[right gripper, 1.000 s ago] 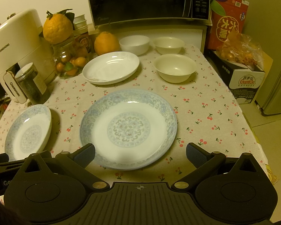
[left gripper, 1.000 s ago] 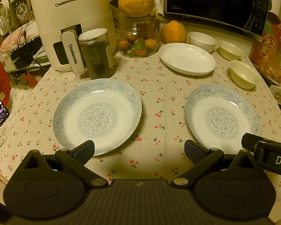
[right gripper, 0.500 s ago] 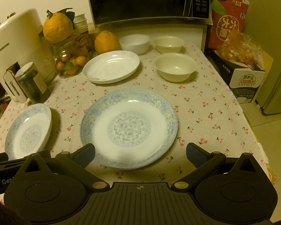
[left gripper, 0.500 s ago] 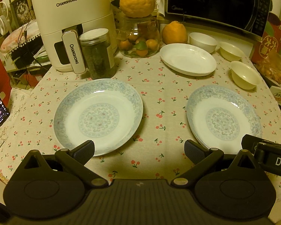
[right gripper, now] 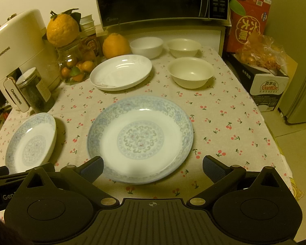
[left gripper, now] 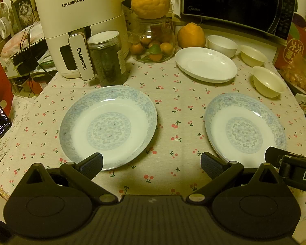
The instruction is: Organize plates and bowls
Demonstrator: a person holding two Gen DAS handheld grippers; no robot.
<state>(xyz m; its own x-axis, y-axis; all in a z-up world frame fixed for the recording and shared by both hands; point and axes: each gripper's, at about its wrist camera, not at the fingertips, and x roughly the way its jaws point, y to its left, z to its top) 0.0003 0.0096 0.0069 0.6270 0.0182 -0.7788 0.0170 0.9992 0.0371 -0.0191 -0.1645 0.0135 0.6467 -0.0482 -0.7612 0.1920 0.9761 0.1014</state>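
We hold the left tongs (left gripper: 151, 162) and the right tongs (right gripper: 152, 165) low over the near edge of the counter (left gripper: 173, 102), both spread wide and with nothing between them. The dark finger pads (left gripper: 91, 162) have a fine ribbed texture.

In front of the left tongs lies a round, shallow plate with a pale blue scroll pattern (left gripper: 108, 127), glossy like glazed ceramic. A second plate with the same blue pattern (right gripper: 140, 138) lies in front of the right tongs, well apart from the first one. Further back we see a plain white oval dish (right gripper: 121, 72), smooth and shiny. Behind it stands a white bowl (right gripper: 146, 47), beside it a cream bowl (right gripper: 184, 47), and a wider cream bowl (right gripper: 190, 71) sits nearer to us; these look matte.

The counter is covered with a beige woven cloth printed with small red cherries. At the back stand a white air fryer (left gripper: 79, 26), a clear jar with dark contents (left gripper: 108, 58), a glass jar of small citrus fruit (left gripper: 155, 40) with a large bumpy orange (left gripper: 150, 0) on top, and a black microwave (right gripper: 161, 0). At the right a red carton (right gripper: 247, 18) and a grey refrigerator (right gripper: 304, 94) stand beside the counter.
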